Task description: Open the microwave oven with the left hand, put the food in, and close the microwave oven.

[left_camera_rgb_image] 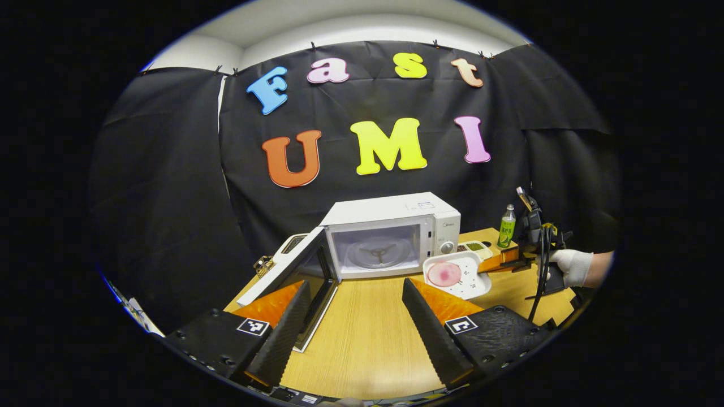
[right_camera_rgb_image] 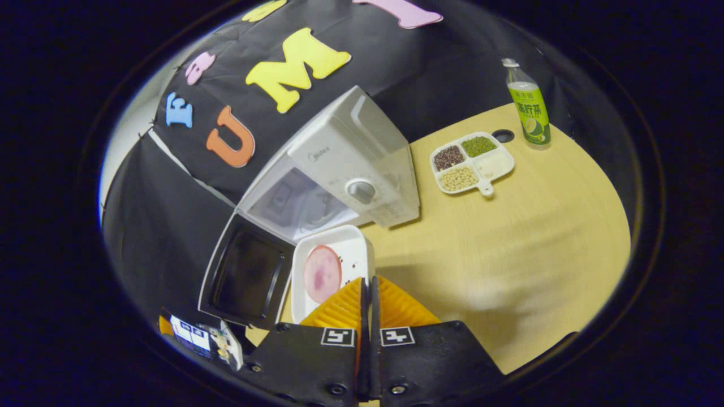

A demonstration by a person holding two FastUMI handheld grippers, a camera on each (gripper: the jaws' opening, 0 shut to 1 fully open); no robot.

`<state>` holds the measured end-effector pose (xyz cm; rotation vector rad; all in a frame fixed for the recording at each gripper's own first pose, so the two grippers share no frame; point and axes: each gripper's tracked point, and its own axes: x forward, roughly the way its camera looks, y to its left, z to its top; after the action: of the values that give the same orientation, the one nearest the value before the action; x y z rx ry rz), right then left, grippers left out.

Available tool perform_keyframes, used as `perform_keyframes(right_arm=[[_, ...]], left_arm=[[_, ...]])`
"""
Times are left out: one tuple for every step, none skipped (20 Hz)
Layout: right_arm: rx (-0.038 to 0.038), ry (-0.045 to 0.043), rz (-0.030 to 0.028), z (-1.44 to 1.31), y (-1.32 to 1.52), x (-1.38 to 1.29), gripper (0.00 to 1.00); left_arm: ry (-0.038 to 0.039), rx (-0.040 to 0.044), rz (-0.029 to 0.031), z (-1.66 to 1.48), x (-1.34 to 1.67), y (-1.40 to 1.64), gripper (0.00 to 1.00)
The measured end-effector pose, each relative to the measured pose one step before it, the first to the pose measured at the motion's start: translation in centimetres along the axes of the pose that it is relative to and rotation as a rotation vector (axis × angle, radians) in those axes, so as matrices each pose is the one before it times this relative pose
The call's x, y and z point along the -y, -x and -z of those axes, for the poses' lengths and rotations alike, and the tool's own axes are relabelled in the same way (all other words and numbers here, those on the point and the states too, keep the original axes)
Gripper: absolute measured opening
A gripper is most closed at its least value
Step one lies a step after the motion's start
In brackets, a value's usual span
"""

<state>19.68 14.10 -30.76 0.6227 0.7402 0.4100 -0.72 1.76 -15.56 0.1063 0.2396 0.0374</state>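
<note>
Microwave (left_camera_rgb_image: 396,234) door (left_camera_rgb_image: 294,277) open; right gripper (right_camera_rgb_image: 367,282) pinches food tray (right_camera_rgb_image: 331,271) edge

Glossy plastic microwave (left_camera_rgb_image: 396,232), matt wood-grain table (left_camera_rgb_image: 367,333), plastic bottle (right_camera_rgb_image: 529,107)

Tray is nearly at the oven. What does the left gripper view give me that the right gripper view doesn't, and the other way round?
Left gripper view: the glass turntable inside the microwave, the gloved hand holding the right gripper, and the open left gripper.

Right gripper view: the right gripper shut on the tray edge, and a small dark round spot on the table by the bottle.

Both: open door, pink food on the tray, bottle, divided dish.
</note>
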Motion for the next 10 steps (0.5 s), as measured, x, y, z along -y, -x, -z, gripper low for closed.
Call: perform_keyframes(right_arm=[[0.03349,-0.03578,-0.01604,-0.083,-0.466,-1.53,0.04],[0.03833,-0.02328,-0.00959,0.084,-0.614,-1.357,0.04],[0.03959,-0.018,0.00058,0.148,-0.767,-1.089,0.0],[0.05019,-0.02255,0.01112,0.381,-0.867,-1.024,0.04],[0.04187,-0.03405,0.0169,0.399,-0.95,-0.704,0.04],[0.03317,-0.04407,0.01252,0.51,-0.848,-0.575,0.0],[0.03393,-0.05279,0.00454,0.563,-1.059,-0.639,0.0],[0.01589,-0.04895,-0.00402,0.887,-0.807,-0.846,0.04],[0.01188,-0.0429,0.00754,0.763,-0.817,-0.392,0.03],[0.02252,-0.02991,0.01639,0.425,-0.95,-0.256,0.04]], left_arm=[[-0.01096,0.00588,-0.00084,-0.058,-0.913,0.201,0.97],[-0.00721,0.00168,0.00696,0.071,-0.621,0.153,0.97],[-0.00053,-0.00305,0.00976,0.226,-0.532,0.114,0.96],[0.00334,-0.00232,0.00799,0.425,-0.558,0.233,0.97],[0.00296,-0.00748,0.00637,0.366,-0.476,0.278,0.97],[0.00011,-0.01019,0.00196,0.433,-0.618,0.109,0.97],[-0.00776,-0.01094,-0.00633,0.303,-0.615,0.046,0.97],[-0.01715,0.00018,-0.00559,0.003,-0.571,-0.028,0.97],[-0.01485,-0.00964,0.0067,0.189,-0.177,-0.253,0.97],[-0.00937,-0.01185,0.00771,0.244,-0.141,-0.24,0.97]])
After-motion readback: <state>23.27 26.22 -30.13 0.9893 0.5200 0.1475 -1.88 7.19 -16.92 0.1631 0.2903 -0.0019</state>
